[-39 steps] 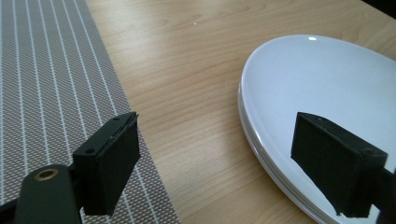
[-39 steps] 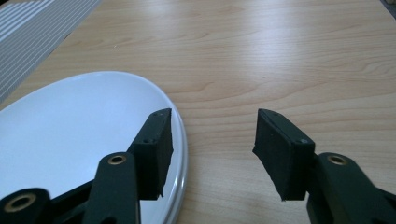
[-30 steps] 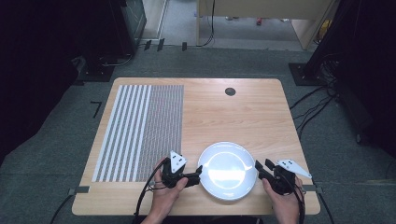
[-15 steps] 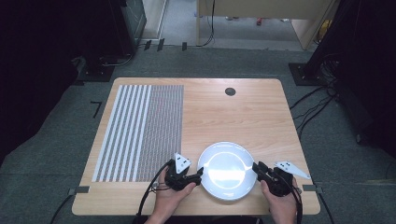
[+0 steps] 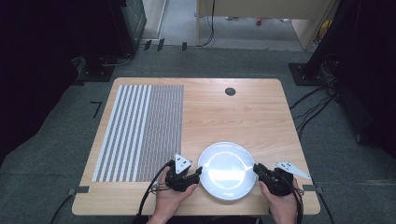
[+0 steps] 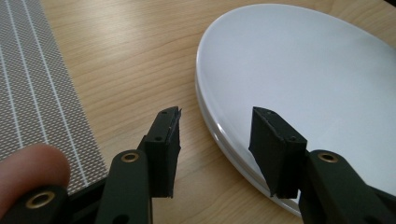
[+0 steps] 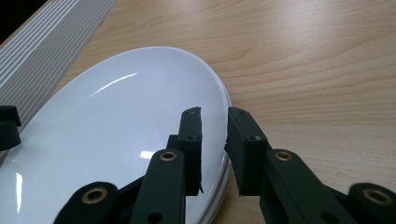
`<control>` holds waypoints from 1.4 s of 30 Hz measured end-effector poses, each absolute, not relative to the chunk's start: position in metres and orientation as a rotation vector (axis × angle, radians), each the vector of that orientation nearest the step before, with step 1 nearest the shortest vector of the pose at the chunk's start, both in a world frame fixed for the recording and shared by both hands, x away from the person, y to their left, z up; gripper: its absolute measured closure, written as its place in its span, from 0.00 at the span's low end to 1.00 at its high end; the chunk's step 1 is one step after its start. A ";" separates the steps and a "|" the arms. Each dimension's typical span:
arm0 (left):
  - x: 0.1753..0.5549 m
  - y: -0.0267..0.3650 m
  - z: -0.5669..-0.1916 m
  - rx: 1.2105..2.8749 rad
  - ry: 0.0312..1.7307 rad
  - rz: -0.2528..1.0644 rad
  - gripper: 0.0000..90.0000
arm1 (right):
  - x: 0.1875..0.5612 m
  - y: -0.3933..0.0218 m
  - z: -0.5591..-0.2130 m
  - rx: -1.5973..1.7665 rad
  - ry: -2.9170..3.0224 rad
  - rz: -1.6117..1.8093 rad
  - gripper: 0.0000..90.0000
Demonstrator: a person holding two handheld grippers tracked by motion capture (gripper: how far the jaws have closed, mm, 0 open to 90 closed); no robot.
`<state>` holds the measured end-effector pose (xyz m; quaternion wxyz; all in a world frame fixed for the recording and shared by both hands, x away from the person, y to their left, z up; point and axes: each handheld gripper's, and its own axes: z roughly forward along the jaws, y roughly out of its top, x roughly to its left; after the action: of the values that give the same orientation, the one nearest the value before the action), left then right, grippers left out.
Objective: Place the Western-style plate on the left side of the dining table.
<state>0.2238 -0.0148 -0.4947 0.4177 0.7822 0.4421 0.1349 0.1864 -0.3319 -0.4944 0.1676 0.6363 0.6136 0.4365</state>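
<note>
High view: striped mat [image 5: 140, 130] lies left of plate [image 5: 227, 170].

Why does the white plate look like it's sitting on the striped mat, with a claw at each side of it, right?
Not quite: the white plate sits on the bare wooden table, right of the striped mat, as the high view shows. The left claw and right claw do flank it.

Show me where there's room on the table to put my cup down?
The biggest bare wood lies between the striped mat, the black hole at the far edge and the white plate. There is also a strip along the right edge. The near edge is crowded: the left tongs and right tongs have just been closing at the plate's two sides.
</note>
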 end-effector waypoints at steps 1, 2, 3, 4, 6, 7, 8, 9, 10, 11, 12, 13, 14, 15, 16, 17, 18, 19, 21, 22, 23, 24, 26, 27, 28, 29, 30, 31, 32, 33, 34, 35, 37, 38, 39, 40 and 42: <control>0.224 -0.015 -0.495 1.967 1.108 0.342 0.64 | 0.186 -0.331 -0.495 1.798 1.756 1.237 0.86; 0.223 -0.015 -0.495 1.973 1.106 0.344 0.64 | 0.186 -0.331 -0.495 1.798 1.756 1.237 0.86; 0.223 -0.016 -0.495 1.979 1.104 0.340 0.67 | 0.186 -0.330 -0.495 1.801 1.764 1.237 0.86; 0.223 -0.016 -0.495 1.979 1.104 0.340 0.68 | 0.186 -0.330 -0.495 1.801 1.764 1.237 0.86; 0.223 -0.016 -0.495 1.984 1.103 0.328 0.70 | 0.186 -0.330 -0.497 1.811 1.763 1.242 0.84; 0.224 -0.016 -0.496 1.989 1.098 0.307 0.71 | 0.186 -0.331 -0.498 1.818 1.760 1.252 0.82; 0.224 -0.016 -0.496 1.989 1.096 0.301 0.73 | 0.186 -0.331 -0.499 1.817 1.754 1.262 0.82; 0.224 -0.015 -0.495 1.986 1.096 0.298 0.74 | 0.186 -0.331 -0.499 1.819 1.753 1.266 0.83; 0.224 -0.015 -0.495 1.986 1.096 0.298 0.76 | 0.186 -0.331 -0.499 1.819 1.753 1.266 0.83; 0.223 -0.013 -0.493 1.973 1.097 0.294 0.77 | 0.185 -0.332 -0.499 1.826 1.759 1.274 0.84; 0.223 -0.013 -0.493 1.973 1.097 0.294 0.77 | 0.185 -0.332 -0.499 1.826 1.759 1.274 0.84; 0.223 -0.010 -0.491 1.967 1.093 0.292 0.77 | 0.185 -0.332 -0.499 1.826 1.758 1.281 0.85; 0.223 -0.010 -0.491 1.967 1.093 0.292 0.77 | 0.185 -0.332 -0.499 1.826 1.758 1.281 0.85; 0.224 -0.007 -0.490 1.955 1.100 0.280 0.77 | 0.185 -0.332 -0.500 1.832 1.750 1.289 0.85; 0.224 -0.007 -0.490 1.955 1.100 0.280 0.77 | 0.185 -0.332 -0.500 1.832 1.750 1.289 0.85; 0.224 -0.006 -0.490 1.951 1.101 0.270 0.77 | 0.185 -0.332 -0.500 1.832 1.752 1.291 0.85; 0.224 -0.006 -0.490 1.950 1.100 0.267 0.77 | 0.185 -0.332 -0.500 1.832 1.752 1.291 0.85; 0.224 -0.005 -0.489 1.947 1.096 0.253 0.76 | 0.185 -0.332 -0.500 1.832 1.753 1.291 0.85; 0.224 -0.005 -0.489 1.942 1.094 0.246 0.76 | 0.185 -0.332 -0.500 1.832 1.752 1.292 0.85; 0.224 -0.004 -0.489 1.939 1.090 0.239 0.75 | 0.185 -0.333 -0.500 1.833 1.750 1.291 0.85; 0.224 -0.003 -0.489 1.935 1.087 0.230 0.73 | 0.185 -0.335 -0.500 1.837 1.736 1.287 0.84; 0.224 -0.003 -0.489 1.935 1.087 0.230 0.72 | 0.185 -0.335 -0.500 1.837 1.736 1.287 0.84; 0.225 -0.002 -0.490 1.937 1.087 0.218 0.72 | 0.185 -0.337 -0.500 1.845 1.718 1.297 0.85; 0.226 -0.002 -0.492 1.940 1.088 0.186 0.71 | 0.185 -0.340 -0.500 1.878 1.709 1.313 0.86; 0.226 -0.002 -0.492 1.940 1.088 0.186 0.71 | 0.185 -0.340 -0.500 1.878 1.709 1.313 0.86; 0.226 -0.002 -0.493 1.943 1.090 0.168 0.70 | 0.185 -0.341 -0.500 1.890 1.707 1.317 0.87; 0.227 -0.002 -0.494 1.943 1.095 0.155 0.70 | 0.185 -0.341 -0.500 1.890 1.707 1.317 0.87; 0.227 -0.003 -0.495 1.945 1.099 0.144 0.69 | 0.185 -0.341 -0.500 1.894 1.706 1.312 0.88; 0.228 -0.003 -0.496 1.954 1.096 0.137 0.69 | 0.185 -0.341 -0.500 1.899 1.706 1.309 0.88; 0.228 -0.004 -0.498 1.963 1.100 0.131 0.69 | 0.185 -0.342 -0.501 1.900 1.700 1.300 0.88; 0.228 -0.004 -0.498 1.961 1.102 0.123 0.68 | 0.185 -0.342 -0.501 1.907 1.697 1.297 0.88; 0.228 -0.004 -0.499 1.961 1.102 0.115 0.68 | 0.186 -0.342 -0.501 1.911 1.697 1.299 0.88; 0.228 -0.005 -0.499 1.966 1.100 0.118 0.68 | 0.187 -0.342 -0.503 1.919 1.705 1.297 0.89; 0.228 -0.006 -0.499 1.968 1.098 0.116 0.69 | 0.187 -0.342 -0.503 1.922 1.712 1.292 0.89; 0.228 -0.006 -0.499 1.970 1.097 0.109 0.69 | 0.188 -0.341 -0.504 1.929 1.718 1.296 0.90; 0.228 -0.006 -0.499 1.970 1.097 0.109 0.69 | 0.188 -0.341 -0.504 1.929 1.718 1.296 0.90; 0.228 -0.007 -0.500 1.969 1.096 0.091 0.69 | 0.188 -0.340 -0.505 1.927 1.721 1.301 0.90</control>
<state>0.2282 -0.0065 -0.5000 0.4287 0.7888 0.4390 0.0366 0.1877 -0.3396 -0.5050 0.1241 0.6611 0.5904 0.4462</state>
